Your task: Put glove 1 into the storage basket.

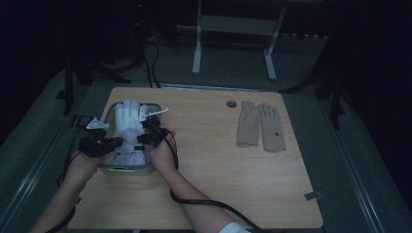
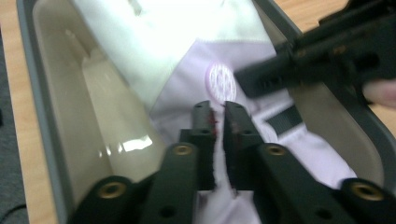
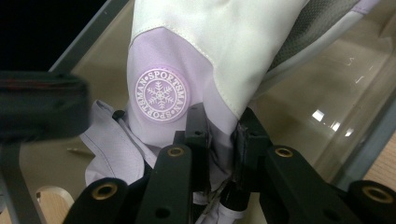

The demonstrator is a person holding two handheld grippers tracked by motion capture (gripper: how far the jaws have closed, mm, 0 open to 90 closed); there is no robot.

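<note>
1. In the high view a white and lilac ski glove (image 1: 130, 130) lies in a grey-rimmed tray (image 1: 110, 169) at the left of the frame, on a wooden table (image 1: 218, 165); its white fingers point toward the upper edge of the frame and its lilac cuff toward the lower edge.
2. The left gripper (image 1: 118, 142) reaches into the tray from the left side of the glove, a hand (image 1: 82, 162) behind it.
3. In the left gripper view its two black jaws stand close together near the frame's centre, with a thin fold of the lilac cuff fabric (image 2: 215, 175) pinched in the narrow gap between them.
4. The right gripper (image 1: 145, 138) meets the glove from its right side, just across the cuff from the left one.
5. In the right gripper view its jaws are clamped on the lilac part of the glove (image 3: 219, 154), just below and to the right of a round snowflake badge (image 3: 162, 95) that reads SPORTSMAN.
6. That view also shows the tray's pale inner wall (image 3: 322, 79) at the right of the frame.
7. A pair of beige gloves (image 1: 261, 126) lies flat side by side in the upper right part of the table, well apart from the tray.
8. A small round hole (image 1: 231, 104) sits in the tabletop just left of the beige pair.
</note>
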